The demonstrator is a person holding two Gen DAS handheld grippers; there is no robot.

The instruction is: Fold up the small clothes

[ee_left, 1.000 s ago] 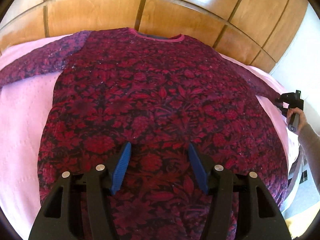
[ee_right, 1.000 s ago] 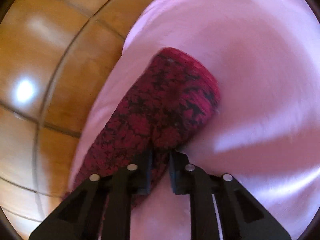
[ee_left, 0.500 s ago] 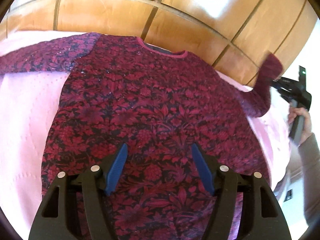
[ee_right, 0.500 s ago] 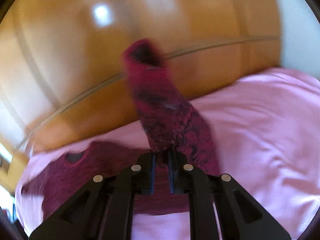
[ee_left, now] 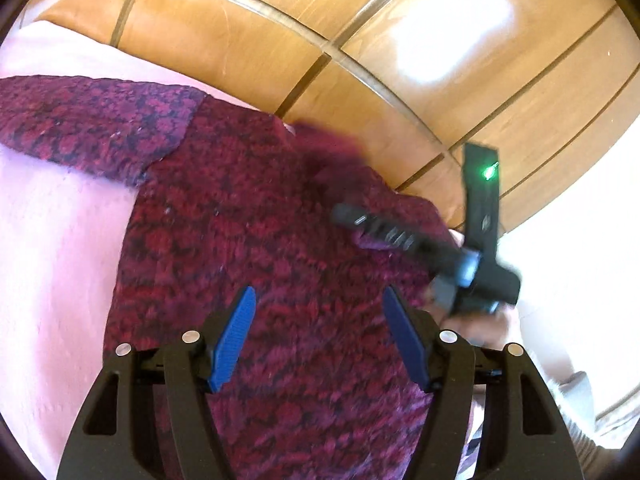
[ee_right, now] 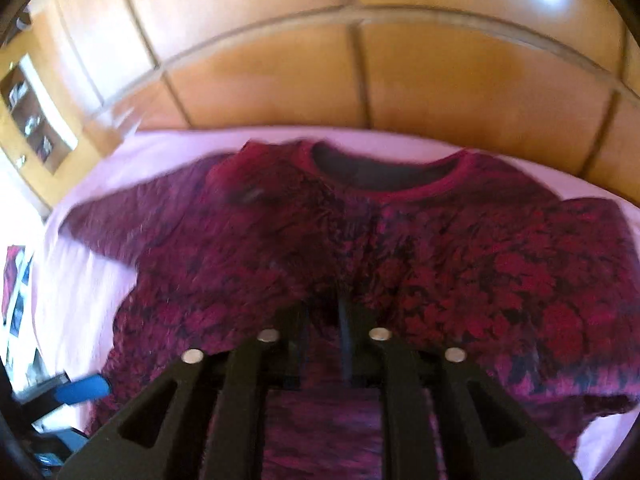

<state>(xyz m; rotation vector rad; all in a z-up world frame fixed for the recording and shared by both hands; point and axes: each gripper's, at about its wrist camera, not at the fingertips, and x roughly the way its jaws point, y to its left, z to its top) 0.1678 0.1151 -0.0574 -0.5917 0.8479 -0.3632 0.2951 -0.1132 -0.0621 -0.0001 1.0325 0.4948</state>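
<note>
Sweater (ee_left: pixel 256 240), dark red with a black floral knit, lies spread face up on a pink bed cover (ee_left: pixel 52 264), neckline (ee_right: pixel 384 184) toward the wooden panelled wall (ee_left: pixel 360 60). Left sleeve (ee_left: pixel 80 116) stretched flat out to the side on the cover. Right sleeve (ee_right: pixel 320 432) drawn in across the chest; in the right wrist view a strip of it runs from under the fingers up toward a blurred cuff (ee_right: pixel 256 184) beside the neckline.

Left gripper (ee_left: pixel 320 336) hangs over the lower body of the sweater, blue-padded fingers (ee_left: pixel 236 336) spread wide, nothing between them, not touching the knit as far as the view shows.

Right gripper (ee_right: pixel 324 320) sits over the middle of the chest, held in a hand (ee_left: pixel 480 320) seen in the left wrist view, with a grey sleeve cuff (ee_left: pixel 576 400) at the edge of frame. Its jaws are opening: a narrow gap shows between the dark fingers (ee_right: pixel 296 320), with sleeve fabric in or just beneath that gap. Motion blur is heavy here, so whether the pads are off the cloth is probably but not certainly so.

Shelving (ee_right: pixel 32 116) with small items visible at far left of the right wrist view.
</note>
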